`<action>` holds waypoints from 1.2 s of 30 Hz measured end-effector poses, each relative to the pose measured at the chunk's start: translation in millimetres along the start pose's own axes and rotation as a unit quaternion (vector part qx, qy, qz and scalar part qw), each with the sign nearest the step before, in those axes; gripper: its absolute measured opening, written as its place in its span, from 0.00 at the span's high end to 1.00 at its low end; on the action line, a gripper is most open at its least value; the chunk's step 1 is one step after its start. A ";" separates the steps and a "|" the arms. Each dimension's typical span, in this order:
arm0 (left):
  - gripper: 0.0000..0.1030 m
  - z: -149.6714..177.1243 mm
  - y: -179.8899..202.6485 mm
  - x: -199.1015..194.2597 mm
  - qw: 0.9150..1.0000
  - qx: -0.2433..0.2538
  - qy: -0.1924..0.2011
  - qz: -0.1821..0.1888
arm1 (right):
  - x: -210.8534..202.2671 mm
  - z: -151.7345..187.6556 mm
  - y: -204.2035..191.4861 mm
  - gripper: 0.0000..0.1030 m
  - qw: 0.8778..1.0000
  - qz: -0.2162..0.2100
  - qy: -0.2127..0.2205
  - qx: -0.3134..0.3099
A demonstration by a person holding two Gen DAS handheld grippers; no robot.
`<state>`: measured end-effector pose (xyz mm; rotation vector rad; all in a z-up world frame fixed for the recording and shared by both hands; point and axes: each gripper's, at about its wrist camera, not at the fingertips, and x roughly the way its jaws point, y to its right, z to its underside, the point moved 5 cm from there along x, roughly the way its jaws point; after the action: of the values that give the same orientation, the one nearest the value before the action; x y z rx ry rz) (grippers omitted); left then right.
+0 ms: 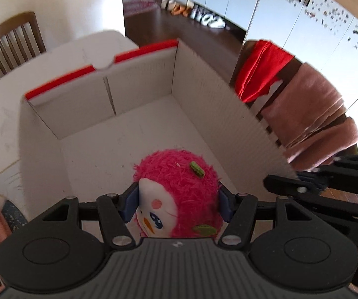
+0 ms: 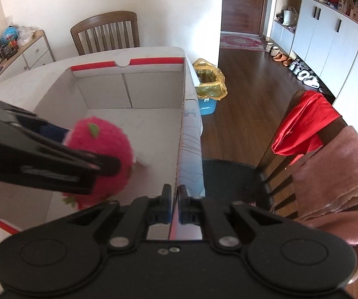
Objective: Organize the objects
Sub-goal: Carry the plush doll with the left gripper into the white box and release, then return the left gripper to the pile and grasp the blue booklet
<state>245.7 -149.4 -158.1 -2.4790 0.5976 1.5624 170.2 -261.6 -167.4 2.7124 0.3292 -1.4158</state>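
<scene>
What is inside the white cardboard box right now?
The box holds nothing on its visible white floor. The pink plush toy, clamped in the left gripper, hangs over it and hides the floor beneath it.

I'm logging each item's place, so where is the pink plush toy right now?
The pink plush toy is clamped in the left hand-held gripper over the open cardboard box, near its right wall.

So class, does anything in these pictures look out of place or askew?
Clothes on a chair: a red garment and a pink towel hang bunched over its backrest. The white box looks sound.
</scene>
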 end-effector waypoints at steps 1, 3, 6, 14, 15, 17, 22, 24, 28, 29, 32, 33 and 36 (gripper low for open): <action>0.40 -0.5 -0.5 3.8 1.000 -0.001 -0.005 -0.001 | 0.2 0.3 -0.3 0.96 1.000 -0.001 0.000 0.000; 0.39 -1.1 -0.8 9.7 1.000 0.000 -0.013 0.004 | 0.1 0.2 -0.3 0.96 1.000 -0.002 0.000 -0.001; 0.38 1.2 -0.8 19.2 1.000 0.001 -0.024 0.006 | 0.3 0.6 -0.5 0.95 1.000 -0.004 -0.001 -0.004; 0.21 -2.6 2.0 22.9 1.000 -0.001 -0.025 0.001 | -0.6 1.2 -0.4 0.95 1.000 -0.009 -0.003 -0.004; 0.18 -2.2 1.5 21.9 1.000 -0.003 -0.023 0.001 | -1.0 1.5 -0.8 0.95 1.000 -0.009 -0.003 -0.005; 0.16 -2.1 0.7 17.8 1.000 -0.006 -0.018 0.006 | -0.9 1.4 -0.4 0.95 1.000 -0.010 -0.003 -0.006; 0.16 -1.7 -2.5 -4.0 1.000 -0.013 0.008 0.020 | -1.8 1.9 -1.7 0.95 1.000 -0.010 -0.004 -0.002; 0.16 -0.4 -5.6 -16.8 0.999 -0.018 0.022 0.028 | -2.3 2.4 -2.5 0.94 1.000 -0.009 -0.004 -0.002; 0.16 2.7 -12.0 -45.3 0.998 -0.021 0.050 0.041 | -1.7 1.2 -2.1 0.95 1.000 -0.005 -0.007 -0.002; 0.16 3.4 -12.7 -53.0 0.997 -0.021 0.057 0.043 | -1.6 0.8 -2.4 0.95 1.000 -0.003 -0.008 -0.001; 0.16 9.9 -19.0 -75.4 0.996 -0.020 0.081 0.044 | -0.7 0.1 -3.1 0.95 1.000 0.001 -0.012 0.004; 0.16 13.3 -22.7 -83.8 0.995 -0.022 0.088 0.044 | -0.6 -0.1 -3.5 0.95 1.000 0.002 -0.014 0.006; 0.16 24.1 -35.1 -104.7 0.994 -0.022 0.101 0.040 | 1.5 0.4 -4.4 0.95 1.000 0.008 -0.019 0.006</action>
<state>200.4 -83.2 -78.5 -2.6983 0.7059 1.3740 169.7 -257.1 -168.6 2.6868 0.2984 -1.4677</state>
